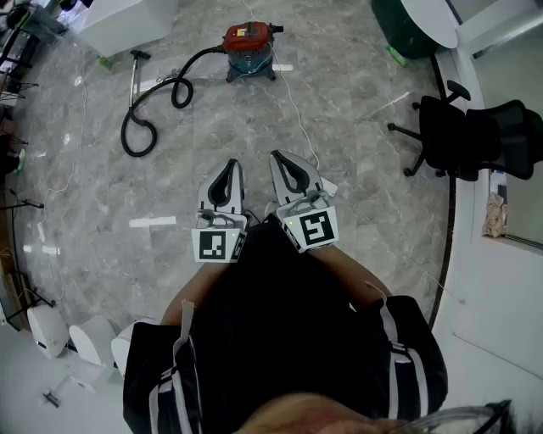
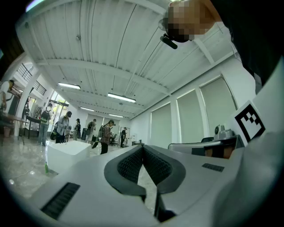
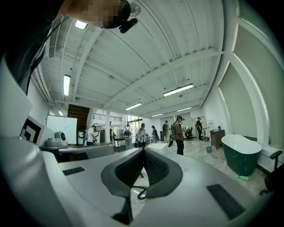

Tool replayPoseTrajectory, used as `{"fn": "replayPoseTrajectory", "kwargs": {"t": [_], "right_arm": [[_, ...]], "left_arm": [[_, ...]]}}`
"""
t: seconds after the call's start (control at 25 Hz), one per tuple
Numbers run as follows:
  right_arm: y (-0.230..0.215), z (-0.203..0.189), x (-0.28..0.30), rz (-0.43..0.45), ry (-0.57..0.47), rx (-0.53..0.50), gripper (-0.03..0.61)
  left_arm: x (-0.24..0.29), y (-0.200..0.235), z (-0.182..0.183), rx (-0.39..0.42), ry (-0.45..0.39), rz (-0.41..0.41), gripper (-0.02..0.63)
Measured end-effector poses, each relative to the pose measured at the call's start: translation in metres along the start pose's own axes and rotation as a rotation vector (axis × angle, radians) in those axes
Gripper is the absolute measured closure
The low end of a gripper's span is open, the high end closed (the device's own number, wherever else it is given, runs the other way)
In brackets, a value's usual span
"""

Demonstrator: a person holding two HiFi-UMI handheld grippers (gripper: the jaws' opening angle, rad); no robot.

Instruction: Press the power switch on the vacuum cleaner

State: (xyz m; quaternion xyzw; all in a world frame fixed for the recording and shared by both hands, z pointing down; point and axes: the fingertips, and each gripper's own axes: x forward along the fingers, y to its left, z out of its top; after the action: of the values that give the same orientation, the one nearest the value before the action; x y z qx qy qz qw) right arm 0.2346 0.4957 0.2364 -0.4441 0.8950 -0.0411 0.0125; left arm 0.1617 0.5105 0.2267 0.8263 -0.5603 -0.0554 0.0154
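Observation:
The vacuum cleaner, red on top with a teal drum, stands on the marble floor far ahead in the head view. Its black hose loops off to the left and ends in a metal wand. The power switch is too small to make out. Both grippers are held close to the person's body, well short of the vacuum. My left gripper is shut with nothing in it. Beside it, my right gripper is also shut and empty. Both gripper views tilt up towards the ceiling and do not show the vacuum.
A white cord runs across the floor from the vacuum towards me. A black office chair stands at the right, a green tub at the top right, a white block at the top left. Several people stand far off.

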Motion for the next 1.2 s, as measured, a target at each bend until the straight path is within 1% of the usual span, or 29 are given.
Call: {"fn": "replayPoseTrajectory", "kwargs": {"t": [0.2, 0.4, 0.64, 0.92, 1.2], "right_arm": [[-0.003, -0.003, -0.003, -0.004, 0.005, -0.006, 0.563], [-0.009, -0.003, -0.010, 0.017, -0.012, 0.022, 0.562], [-0.022, -0.009, -0.018, -0.008, -0.004, 0.058, 0.561], [-0.036, -0.018, -0.020, -0.012, 0.008, 0.081, 0.561], [-0.041, -0.026, -0.010, -0.011, 0.039, 0.091, 0.561]], "left_arm": [[-0.001, 0.008, -0.002, -0.013, 0.003, 0.033, 0.595], [-0.001, 0.006, -0.004, -0.005, 0.007, 0.055, 0.595], [-0.006, 0.008, -0.010, 0.002, 0.039, 0.082, 0.595], [0.005, 0.000, -0.018, -0.004, 0.076, 0.060, 0.595], [0.025, 0.006, -0.020, -0.019, 0.088, 0.046, 0.595]]}}
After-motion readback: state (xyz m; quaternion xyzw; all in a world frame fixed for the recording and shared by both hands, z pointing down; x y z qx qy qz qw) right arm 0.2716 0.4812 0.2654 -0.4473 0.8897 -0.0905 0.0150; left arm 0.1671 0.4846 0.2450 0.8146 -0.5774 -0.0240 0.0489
